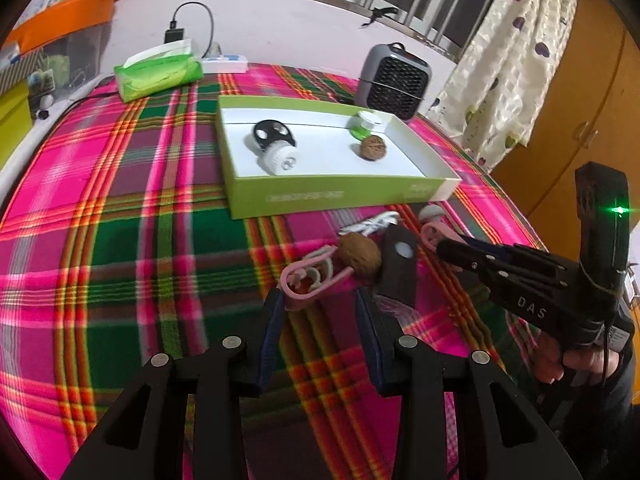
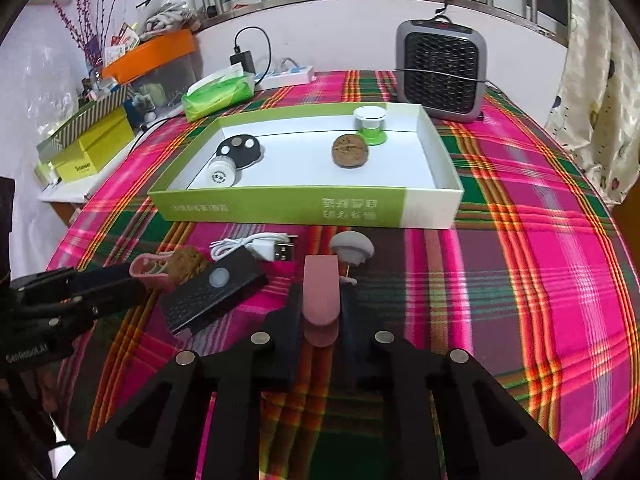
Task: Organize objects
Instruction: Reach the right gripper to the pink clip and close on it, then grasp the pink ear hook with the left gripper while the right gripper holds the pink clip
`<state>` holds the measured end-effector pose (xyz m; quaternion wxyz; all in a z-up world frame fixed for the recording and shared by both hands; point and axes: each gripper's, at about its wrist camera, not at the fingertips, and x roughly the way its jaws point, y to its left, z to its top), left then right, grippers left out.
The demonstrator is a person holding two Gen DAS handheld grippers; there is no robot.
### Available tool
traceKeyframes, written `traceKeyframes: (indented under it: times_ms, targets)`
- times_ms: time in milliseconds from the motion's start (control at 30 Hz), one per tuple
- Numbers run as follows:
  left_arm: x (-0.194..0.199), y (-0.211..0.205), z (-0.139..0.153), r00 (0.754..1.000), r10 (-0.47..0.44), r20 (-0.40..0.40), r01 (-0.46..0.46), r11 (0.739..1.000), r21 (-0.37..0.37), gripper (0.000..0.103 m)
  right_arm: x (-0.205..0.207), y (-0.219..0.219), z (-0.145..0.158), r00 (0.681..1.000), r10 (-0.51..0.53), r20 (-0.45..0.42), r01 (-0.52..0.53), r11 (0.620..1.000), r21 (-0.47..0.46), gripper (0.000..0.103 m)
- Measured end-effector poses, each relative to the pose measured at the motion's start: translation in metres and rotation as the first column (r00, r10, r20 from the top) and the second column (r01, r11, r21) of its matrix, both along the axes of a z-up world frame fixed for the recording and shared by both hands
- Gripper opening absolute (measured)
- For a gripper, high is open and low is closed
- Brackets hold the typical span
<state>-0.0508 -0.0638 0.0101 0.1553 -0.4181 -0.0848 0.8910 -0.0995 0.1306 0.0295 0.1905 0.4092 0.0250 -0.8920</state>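
Note:
In the right wrist view my right gripper (image 2: 322, 292) is shut on a pink clip (image 2: 321, 280), held just above the plaid cloth. My left gripper (image 1: 320, 296) stands open; a second pink clip (image 1: 308, 280) lies at its fingertips, touching the left finger. Beside that clip lie a walnut (image 1: 360, 257) and a flat black device (image 1: 398, 270). A white USB cable (image 2: 256, 246) and a grey mushroom-shaped knob (image 2: 352, 246) rest in front of the green tray (image 2: 304, 208). The tray holds a black-and-white gadget (image 2: 234, 158), another walnut (image 2: 350, 151) and a green-and-white cap (image 2: 370, 126).
A grey fan heater (image 2: 440, 72) stands behind the tray at the back right. A green tissue pack (image 2: 218, 94) and a white power strip (image 2: 288, 74) lie at the back left. Yellow-green boxes (image 2: 96, 148) sit on a side shelf left; a curtain (image 1: 516, 60) hangs right.

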Motion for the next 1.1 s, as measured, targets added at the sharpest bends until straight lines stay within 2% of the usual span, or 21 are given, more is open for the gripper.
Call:
traceKeyframes:
  times_ms: [267,367,567,1100]
  targets:
    - [0.013,0.021,0.003,0.999,-0.043,-0.007,0.042,0.998,-0.042,0.034,0.012,0.014,-0.001,1.000,0.008,-0.004,-0.008,1.000,0.004,0.018]
    - [0.015,0.023,0.006,0.999,-0.005,-0.038,0.002,0.996,-0.093,0.034,0.016,0.020,-0.001,1.000,0.007,-0.006,-0.007,1.000,0.011,0.018]
    - [0.006,0.010,0.011,0.997,0.044,-0.059,-0.051,0.991,-0.126,0.037,0.023,0.032,-0.001,1.000,-0.002,0.001,0.002,1.000,0.017,0.018]
    - [-0.024,0.023,-0.003,0.999,-0.049,-0.007,0.047,0.988,-0.145,0.038,0.018,0.034,-0.002,1.000,-0.010,0.011,0.010,1.000,0.026,0.018]
